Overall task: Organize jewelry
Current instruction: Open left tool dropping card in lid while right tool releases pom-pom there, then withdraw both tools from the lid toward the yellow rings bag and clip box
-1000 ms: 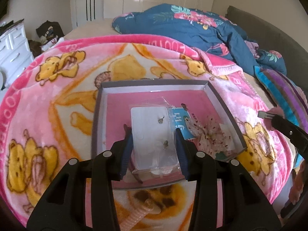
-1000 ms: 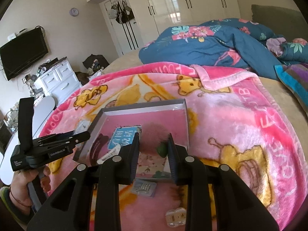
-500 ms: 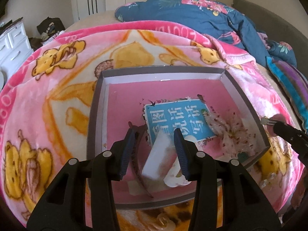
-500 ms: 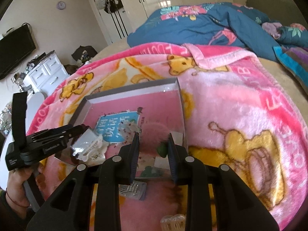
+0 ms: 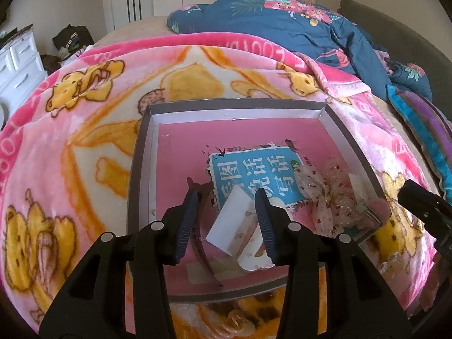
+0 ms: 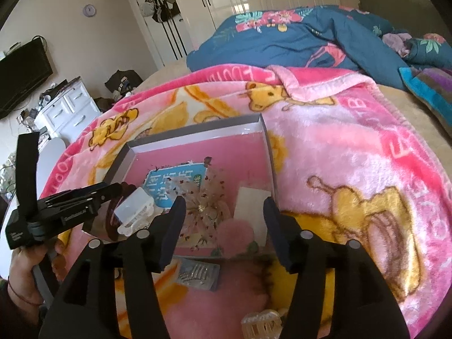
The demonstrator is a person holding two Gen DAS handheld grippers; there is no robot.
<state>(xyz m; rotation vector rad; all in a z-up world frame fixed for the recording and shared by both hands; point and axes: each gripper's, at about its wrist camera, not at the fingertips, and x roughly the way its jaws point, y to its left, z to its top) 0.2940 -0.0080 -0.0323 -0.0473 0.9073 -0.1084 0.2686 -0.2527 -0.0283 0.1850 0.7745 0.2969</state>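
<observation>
A grey box (image 5: 141,152) with a pink floor lies on the pink blanket. In it are a blue card (image 5: 254,178), a glittery bow (image 5: 325,195), a dark headband (image 5: 200,243) and a white earring card in a clear sleeve (image 5: 234,226). My left gripper (image 5: 226,206) is open above the box's near part, with the earring card lying between its fingers. My right gripper (image 6: 223,212) is open wide over the box's near right corner (image 6: 269,186), above a pink pompom (image 6: 234,231) and the bow (image 6: 206,197).
On the blanket in front of the box lie a silver hair comb in a packet (image 6: 197,274) and a clear claw clip (image 6: 262,325). A blue floral duvet (image 5: 282,28) is bunched at the back. A white dresser (image 6: 67,110) stands left of the bed.
My left gripper carried the earring card down into the box and opened; the card now lies loose. My right gripper let go of the pink pompom and opened wide.
</observation>
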